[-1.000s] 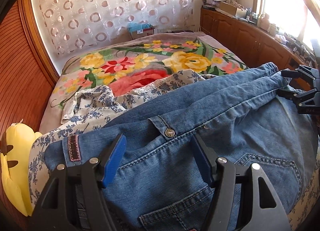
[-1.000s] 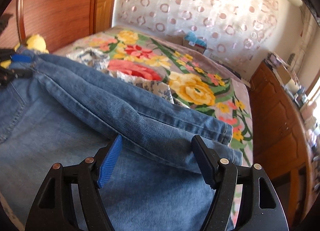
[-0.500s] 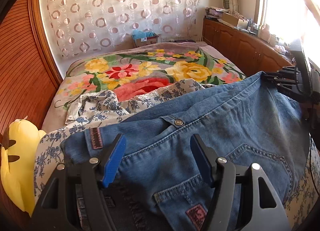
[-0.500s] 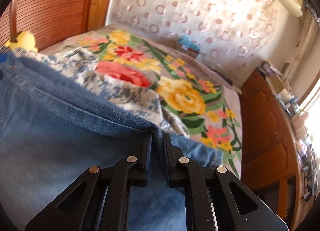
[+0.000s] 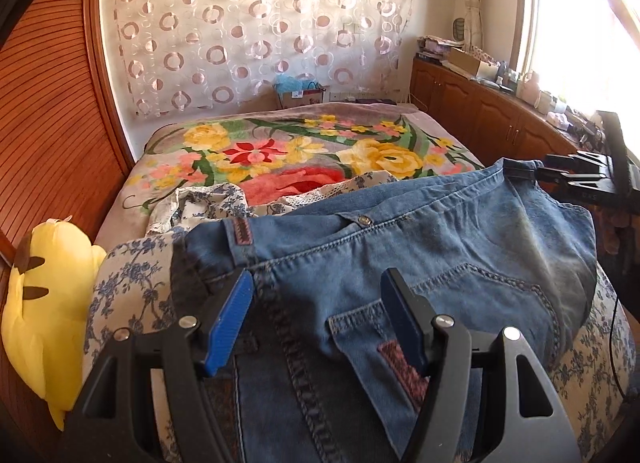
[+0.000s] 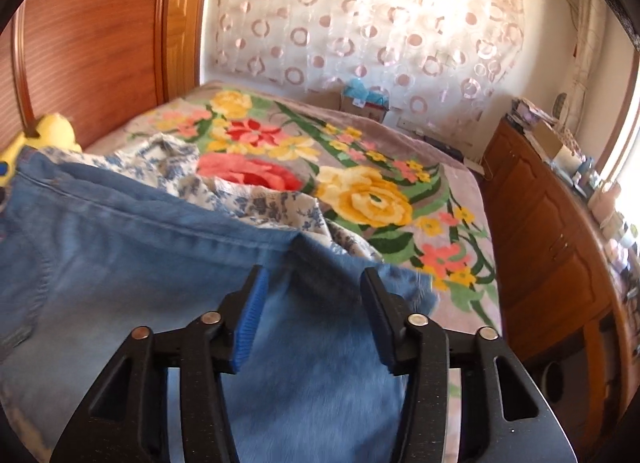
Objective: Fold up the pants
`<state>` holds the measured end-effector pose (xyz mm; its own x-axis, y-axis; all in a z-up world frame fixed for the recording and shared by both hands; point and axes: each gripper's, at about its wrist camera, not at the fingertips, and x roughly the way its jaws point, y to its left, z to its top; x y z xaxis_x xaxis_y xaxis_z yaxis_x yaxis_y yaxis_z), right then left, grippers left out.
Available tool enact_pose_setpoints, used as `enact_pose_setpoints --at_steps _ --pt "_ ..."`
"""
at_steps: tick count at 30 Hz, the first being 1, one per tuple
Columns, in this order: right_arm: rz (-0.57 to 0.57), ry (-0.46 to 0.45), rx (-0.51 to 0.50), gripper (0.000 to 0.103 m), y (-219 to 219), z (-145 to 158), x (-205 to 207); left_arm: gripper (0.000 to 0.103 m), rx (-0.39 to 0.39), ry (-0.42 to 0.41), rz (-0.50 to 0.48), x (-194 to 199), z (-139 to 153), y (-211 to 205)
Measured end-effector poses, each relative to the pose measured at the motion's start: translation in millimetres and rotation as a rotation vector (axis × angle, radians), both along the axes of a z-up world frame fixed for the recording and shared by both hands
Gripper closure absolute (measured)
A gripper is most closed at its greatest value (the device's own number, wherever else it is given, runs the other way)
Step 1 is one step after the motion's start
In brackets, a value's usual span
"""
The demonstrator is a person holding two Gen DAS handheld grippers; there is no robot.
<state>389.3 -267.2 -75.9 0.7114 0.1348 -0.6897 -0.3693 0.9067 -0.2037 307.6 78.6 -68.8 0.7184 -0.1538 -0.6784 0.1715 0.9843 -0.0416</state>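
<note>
Blue jeans lie bunched on the bed, back pocket and waistband button facing up. My left gripper hovers open over the waist end, with denim beneath its blue pads and nothing pinched. In the right wrist view my right gripper is over the leg end of the jeans. Its jaws are opening, with blurred denim below and between them and the pads not pressing on it. The right gripper also shows at the right edge of the left wrist view, by the jeans' far edge.
A floral blanket covers the bed. A white cloth with blue flowers lies crumpled behind the jeans. A yellow plush toy sits at the left against the wooden wall. Wooden cabinets line the right side.
The right gripper closed on the jeans' leg edge, lifted it, and now its jaws stand apart again. The left gripper drew back, so the back pocket now lies under it.
</note>
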Motion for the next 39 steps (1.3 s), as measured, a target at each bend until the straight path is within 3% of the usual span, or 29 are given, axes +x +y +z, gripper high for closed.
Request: enact_pose_setpoints --at_steps 4,13,22,28,39 --pt "-0.015 -0.008 0.071 0.042 -17.4 10.0 -38.8 0.037 -0.010 0.000 0.012 -23.5 -1.2 7.8" --pt "-0.129 0.021 0.112 0.040 -75.1 7.9 -102.7 0.037 -0.015 0.015 0.044 -63.0 -13.6 25.1" --pt "-0.228 0.079 0.169 0.040 -118.1 -15.6 -106.8 0.037 -0.007 0.046 0.077 -87.6 -29.8 38.2" --pt "-0.236 0.102 0.245 0.040 -116.2 -24.3 -100.0 0.037 -0.016 0.064 0.123 -99.8 -38.9 53.8" --pt "-0.284 0.181 0.228 0.041 -111.5 -40.7 -95.3 0.037 -0.006 0.095 0.133 -104.1 -52.6 57.5"
